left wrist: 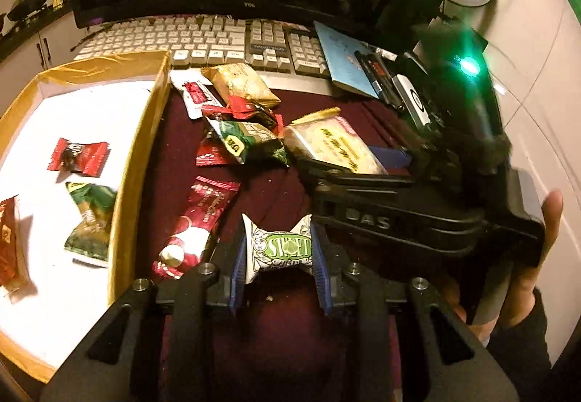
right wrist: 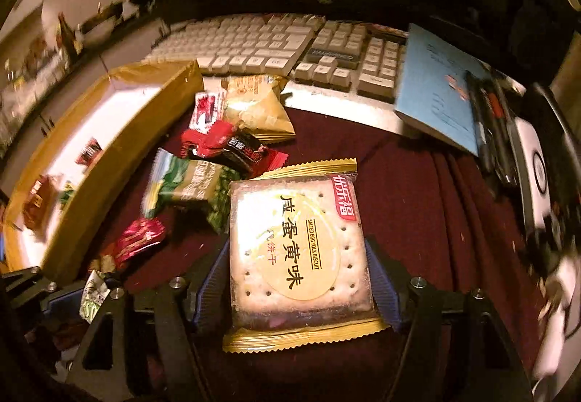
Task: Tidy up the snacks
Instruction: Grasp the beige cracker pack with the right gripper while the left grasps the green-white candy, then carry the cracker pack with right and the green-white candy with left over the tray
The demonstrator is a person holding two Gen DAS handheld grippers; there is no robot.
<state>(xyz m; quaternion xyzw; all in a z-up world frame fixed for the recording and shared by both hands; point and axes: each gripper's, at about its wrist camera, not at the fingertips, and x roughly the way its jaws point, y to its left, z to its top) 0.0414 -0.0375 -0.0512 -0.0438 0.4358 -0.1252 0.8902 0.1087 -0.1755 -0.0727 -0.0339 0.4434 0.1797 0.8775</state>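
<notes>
- While the left gripper point(left wrist: 279, 253) is clamped on a white-green candy point(left wrist: 277, 246), a red stick packet point(left wrist: 198, 227) lies just left of its fingers.
- A salted egg yolk biscuit pack point(right wrist: 299, 249) is gripped between the right gripper point(right wrist: 301, 278) fingers, its long axis pointing forward along them.
- A snack pile point(right wrist: 225, 147) and cardboard box point(right wrist: 120, 133) are seen ahead-left; a keyboard point(right wrist: 276, 46) beyond.

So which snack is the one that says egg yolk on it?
Find the keyboard; below it, snacks lie on dark red cloth. Nearest is the biscuit packet, between the right gripper fingers. It alone is big, square, gold-edged, and shows a pale cracker.
</notes>
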